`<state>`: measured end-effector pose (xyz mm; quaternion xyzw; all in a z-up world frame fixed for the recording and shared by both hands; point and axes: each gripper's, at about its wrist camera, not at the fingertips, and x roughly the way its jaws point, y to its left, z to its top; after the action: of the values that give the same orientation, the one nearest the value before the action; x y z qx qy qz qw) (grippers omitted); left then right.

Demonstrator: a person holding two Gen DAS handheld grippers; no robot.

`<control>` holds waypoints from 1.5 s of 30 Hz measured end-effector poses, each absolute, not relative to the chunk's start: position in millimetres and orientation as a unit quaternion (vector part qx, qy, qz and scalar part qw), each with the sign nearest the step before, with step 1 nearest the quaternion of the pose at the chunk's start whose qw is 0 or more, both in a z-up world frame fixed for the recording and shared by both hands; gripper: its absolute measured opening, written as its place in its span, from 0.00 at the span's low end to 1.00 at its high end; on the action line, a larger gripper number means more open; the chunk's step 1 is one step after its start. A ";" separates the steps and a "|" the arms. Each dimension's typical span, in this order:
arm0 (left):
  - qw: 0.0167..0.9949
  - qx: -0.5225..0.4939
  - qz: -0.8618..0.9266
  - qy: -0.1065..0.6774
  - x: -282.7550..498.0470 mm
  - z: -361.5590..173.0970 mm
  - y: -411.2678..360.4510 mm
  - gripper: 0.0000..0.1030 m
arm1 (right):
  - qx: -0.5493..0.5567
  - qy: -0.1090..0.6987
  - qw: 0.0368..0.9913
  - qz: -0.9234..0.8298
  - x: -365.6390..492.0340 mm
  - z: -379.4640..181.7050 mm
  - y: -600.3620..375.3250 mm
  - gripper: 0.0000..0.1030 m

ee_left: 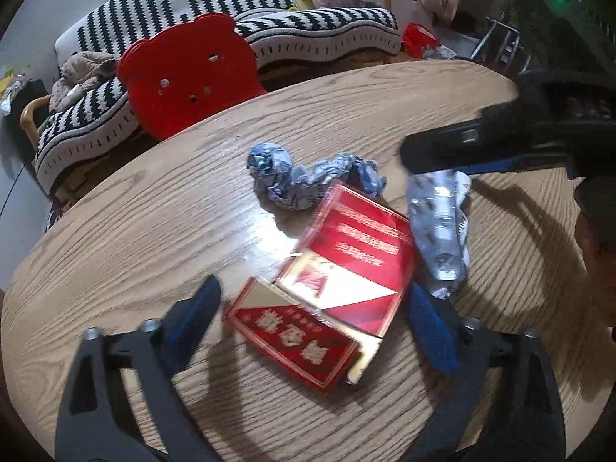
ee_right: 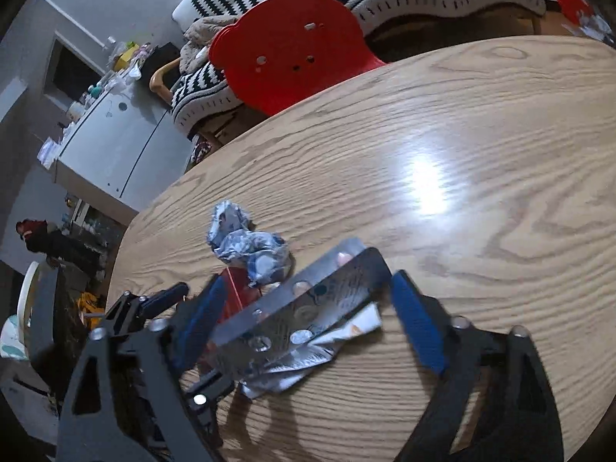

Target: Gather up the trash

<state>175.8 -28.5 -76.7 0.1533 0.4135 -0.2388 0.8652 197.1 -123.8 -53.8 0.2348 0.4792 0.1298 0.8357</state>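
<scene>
Left tool (ee_left: 312, 319) stands over the near part of the round wood-grain surface (ee_left: 134, 231) with its blue-padded jaws spread wide, one on either side of the flat red, white and gold cardboard box (ee_left: 338, 288); the pads do not look to be pressing on it, so nothing is held. That box lies straight ahead between the jaws, its long axis running from near left to far right, skewed to the line the tool points along, so I judge a closing would catch its narrow near end rather than its full length.

Right tool (ee_right: 304, 319) is likewise open, straddling the crumpled silver foil wrapper (ee_right: 308, 331) without gripping it. In the left view this wrapper (ee_left: 442, 227) lies touching the box's right edge, so the right tool is plainly the nearer one for it.

A blue-and-silver crumpled wrapper (ee_left: 308, 181) rests just beyond the box, farther from both tools.
</scene>
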 end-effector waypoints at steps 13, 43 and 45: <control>0.868 0.165 -0.210 0.419 150.6 -66.1 -30.7 0.69 | 0.203 0.459 0.857 0.116 183.8 -33.8 -121.0 0.06; 0.885 0.112 -0.233 0.386 49.8 6.4 -203.7 0.67 | 0.152 0.394 0.905 -0.051 -30.8 46.5 -345.1 0.06; 0.883 0.113 -0.250 0.381 42.9 10.3 -228.4 0.67 | 0.160 0.388 0.905 -0.070 -50.0 48.6 -367.1 0.06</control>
<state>42.9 -228.4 10.3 0.1133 0.3810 -0.2499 0.8829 -50.0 -367.1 48.6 0.1598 0.3881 -0.0697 0.9050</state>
